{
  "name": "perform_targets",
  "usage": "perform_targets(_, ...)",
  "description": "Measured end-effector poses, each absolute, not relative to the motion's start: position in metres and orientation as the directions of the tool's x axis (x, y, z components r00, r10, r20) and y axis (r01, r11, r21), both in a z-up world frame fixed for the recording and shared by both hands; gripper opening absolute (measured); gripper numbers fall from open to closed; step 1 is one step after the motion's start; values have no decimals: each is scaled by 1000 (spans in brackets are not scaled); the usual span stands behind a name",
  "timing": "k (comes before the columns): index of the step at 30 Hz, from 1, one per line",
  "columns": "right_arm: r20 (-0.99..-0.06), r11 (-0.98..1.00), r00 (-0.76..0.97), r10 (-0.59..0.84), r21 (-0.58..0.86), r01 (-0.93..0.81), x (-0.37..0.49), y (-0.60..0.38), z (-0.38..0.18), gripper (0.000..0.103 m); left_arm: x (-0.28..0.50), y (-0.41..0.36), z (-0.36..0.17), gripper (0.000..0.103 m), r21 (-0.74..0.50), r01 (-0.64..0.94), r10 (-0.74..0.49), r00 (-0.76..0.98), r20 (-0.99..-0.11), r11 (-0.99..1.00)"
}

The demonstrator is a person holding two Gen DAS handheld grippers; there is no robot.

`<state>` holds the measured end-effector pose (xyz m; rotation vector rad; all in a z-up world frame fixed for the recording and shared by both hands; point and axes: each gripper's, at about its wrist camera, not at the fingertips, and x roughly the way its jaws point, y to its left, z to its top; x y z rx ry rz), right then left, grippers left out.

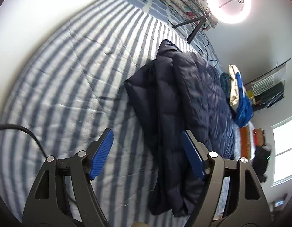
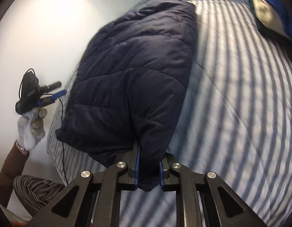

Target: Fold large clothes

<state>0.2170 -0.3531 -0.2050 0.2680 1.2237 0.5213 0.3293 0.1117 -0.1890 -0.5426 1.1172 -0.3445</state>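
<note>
Fabric of the navy puffer jacket (image 2: 134,71) was pinched between the fingers of the right gripper (image 2: 148,172), which had closed on a bunched fold at the garment's near edge, and that small bite looked like the weak point: the padding is slippery and thick, so a pull across the striped bed (image 2: 240,104) could, I judged, let the fold slide out or drag the whole folded bundle out of shape instead of turning one layer over. Beside the jacket, on its wall side, the left gripper (image 1: 147,153) stood with its fingers spread wide and nothing between them; only the striped bedding and the jacket's near corner showed through the gap, so that side of the garment was unsupported and could sag or unroll. A thin black cable (image 2: 62,113) trailed from that gripper along the jacket's edge and might snag the hem. How many layers the right fingers really caught was hidden under the fabric, and both views were smeared by motion. Beyond the jacket, a pile of blue and cream clothes (image 1: 238,94) lay close to its far side, near enough to get swept along, and past that a ring light (image 1: 229,1) on its stand washed out the wall, with a floral quilt (image 1: 181,0) only partly in view.
</note>
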Motion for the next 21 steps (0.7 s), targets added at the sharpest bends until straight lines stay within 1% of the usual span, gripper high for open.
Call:
perform_targets(2,-812,845,246,529,478,-239,213,-359,-205,16,332,108,-197,80,-592,5,-548,385,-743,806)
perform_targets(3,-806,841,252,536,482,-247,213,-361,-203,24,336,104,-200,80,-599,6,-557,376,-741,801)
perform_targets(4,-804,839,255,538,481,-253,214,-362,-199,27,342,101,-204,80,-623,2,-581,364,-728,782)
perform_targets(5,-801,839,265,537,474,-269,214,-364,-195,34,346,100,-210,80,-660,-9,-616,351,-705,751)
perform_targets(7,-789,833,288,543,466,-296,209,-374,-190,42,354,101,-219,81,-708,-36,-657,344,-671,705)
perform_targets(9,-763,819,309,568,484,-310,211,-382,-184,67,360,103,-226,84,-754,-48,-698,344,-629,656)
perform_targets(10,-750,814,325,576,491,-310,210,-384,-183,71,364,104,-230,86,-780,-49,-723,343,-600,624)
perform_targets(11,-737,811,343,582,498,-307,212,-390,-181,74,367,104,-233,86,-800,-47,-743,342,-575,598)
perform_targets(14,-712,795,354,607,536,-285,224,-404,-185,75,375,104,-244,87,-850,-46,-797,325,-509,524)
perform_targets(18,-701,784,352,620,575,-237,245,-413,-203,75,382,99,-246,87,-864,-24,-817,313,-484,503)
perform_targets(21,-676,759,357,645,620,-198,259,-418,-215,76,387,94,-241,87,-867,-11,-824,305,-478,499)
